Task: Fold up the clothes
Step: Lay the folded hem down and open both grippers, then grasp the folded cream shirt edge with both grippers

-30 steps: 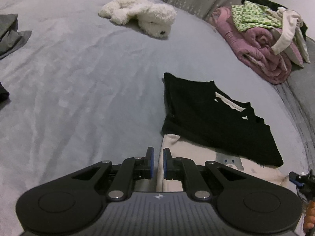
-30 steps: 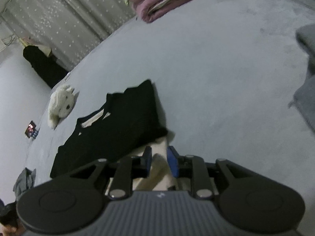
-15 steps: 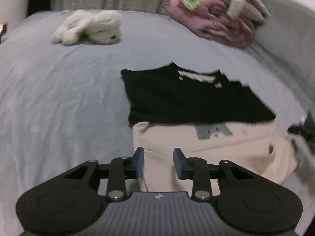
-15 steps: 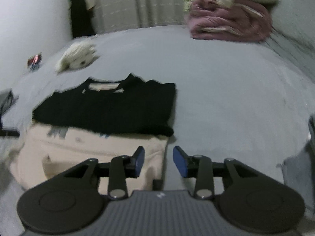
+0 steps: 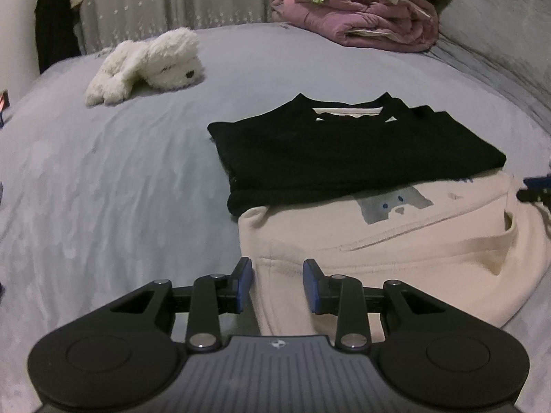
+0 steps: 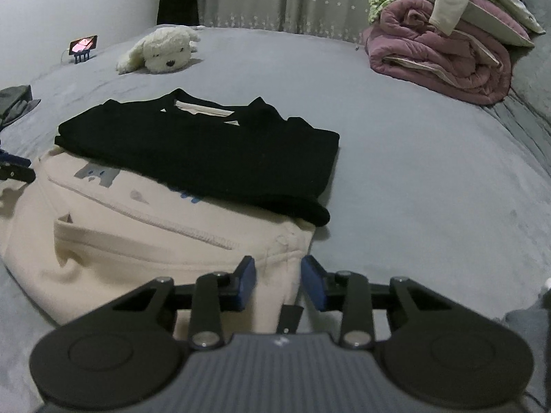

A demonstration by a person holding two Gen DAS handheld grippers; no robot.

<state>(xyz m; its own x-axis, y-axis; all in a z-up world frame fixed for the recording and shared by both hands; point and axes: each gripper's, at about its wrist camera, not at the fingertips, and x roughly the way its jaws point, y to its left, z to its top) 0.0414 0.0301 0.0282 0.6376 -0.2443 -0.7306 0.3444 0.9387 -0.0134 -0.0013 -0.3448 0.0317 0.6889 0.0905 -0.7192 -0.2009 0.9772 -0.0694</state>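
A cream sweatshirt lies flat on the grey bed, with a folded black garment stacked on its far half. The black piece is a neat rectangle; a pale strip shows inside its neckline on the side away from the cameras. The cream fabric carries a grey animal print with blue dots, half covered by the black garment's near edge, and a stitched seam runs across the cloth just nearer than that print. Its near part is rumpled, with a loose fold bulging on the right in the left wrist view.

The left tongs stand released at the sweatshirt's near left corner, the cream hem between the blue pads without being pinched. The right tongs sit at the near right corner; their jaws are closing, cream cloth lies between them, and the pads do not yet press it.

Beyond the black garment lie a white plush dog and, further right, a rolled pink quilt with mixed clothes piled on top. A dark part at the left wrist view's right edge is cut off. What the blue marks under the black garment's edge depict cannot be made out.
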